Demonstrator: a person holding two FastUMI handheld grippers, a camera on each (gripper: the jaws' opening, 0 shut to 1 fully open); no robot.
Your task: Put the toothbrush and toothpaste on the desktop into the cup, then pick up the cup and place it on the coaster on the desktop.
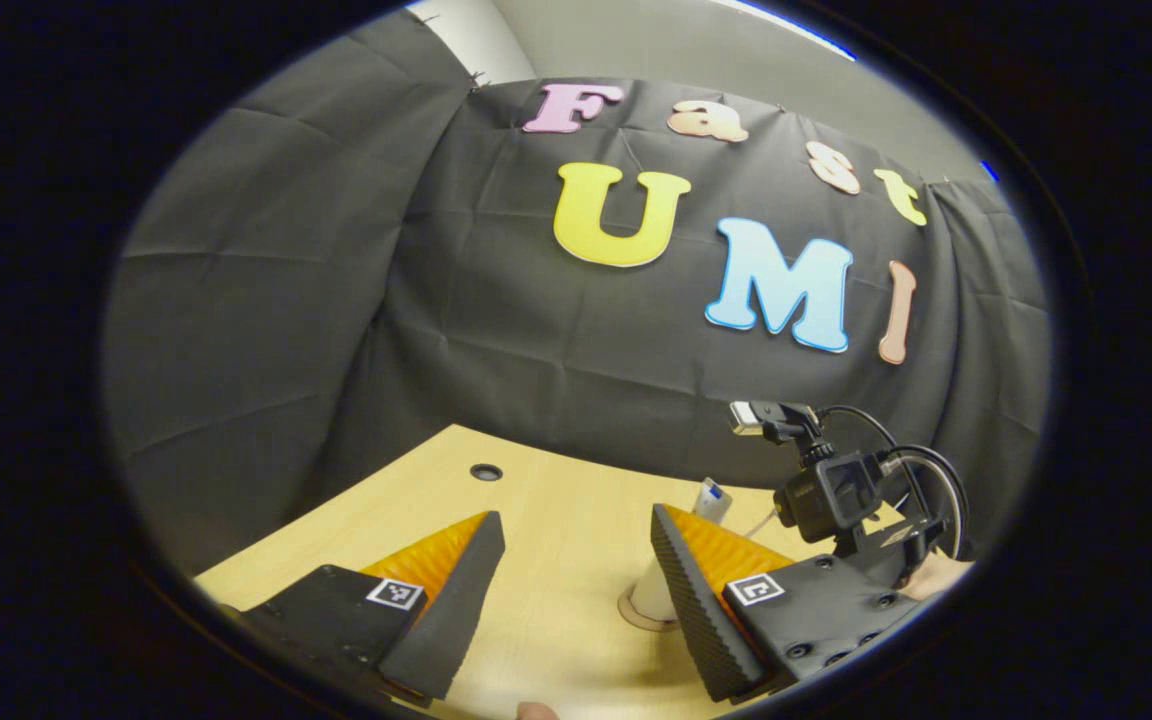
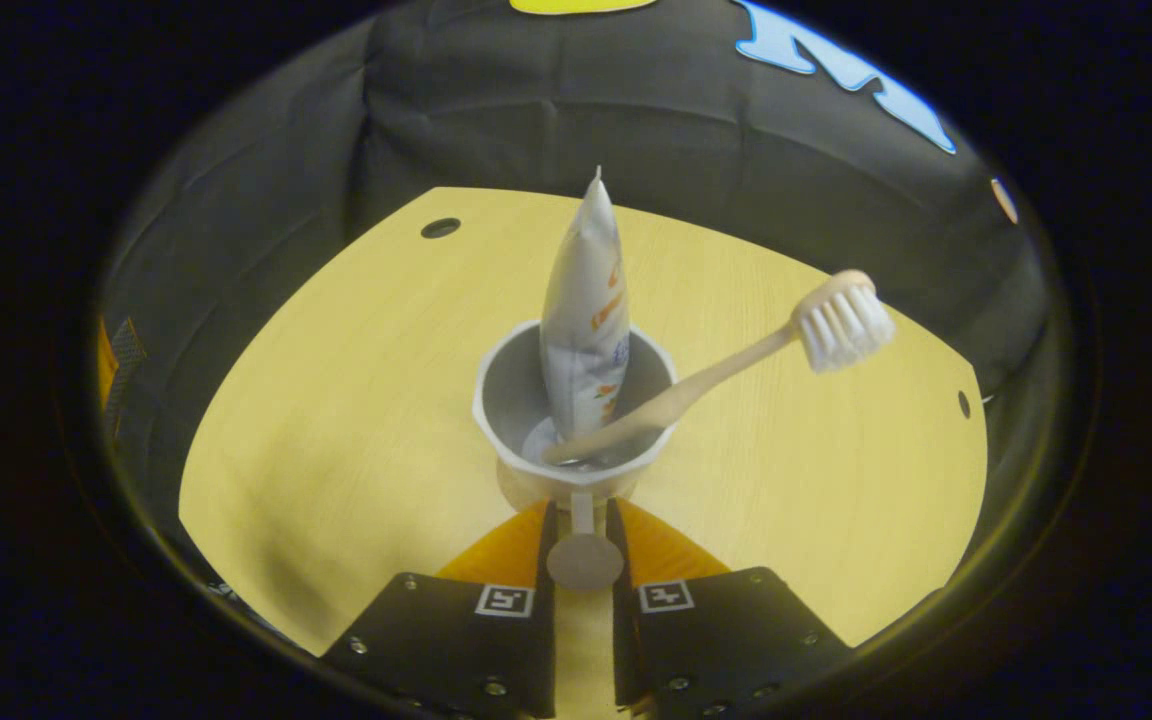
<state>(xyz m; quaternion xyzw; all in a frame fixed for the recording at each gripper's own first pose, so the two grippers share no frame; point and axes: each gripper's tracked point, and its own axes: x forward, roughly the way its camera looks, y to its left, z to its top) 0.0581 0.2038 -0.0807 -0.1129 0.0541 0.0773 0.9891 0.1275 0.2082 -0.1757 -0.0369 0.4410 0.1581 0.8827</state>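
- Counter: light wood, round cable hole near the far edge, dark booth cloth behind it.
- Right tool: fingers drawn close together, pinching the cup's handle tab between them; cup sits just ahead of the tips.
- Left tool: fingers spread wide, nothing between them, only bare counter in the gap. In the left gripper view the right tool's camera mount and cables show beyond its right finger.
- Cup: pale, upright, mouth open toward the camera. In the left gripper view its lower part shows behind the right finger, standing on the coaster, a thin round disc on the counter.
- Toothpaste: tube standing upright in the cup, crimped end up, well above the rim.
- Toothbrush: handle end down in the cup, leaning over the rim to the right, bristle head out past the cup.
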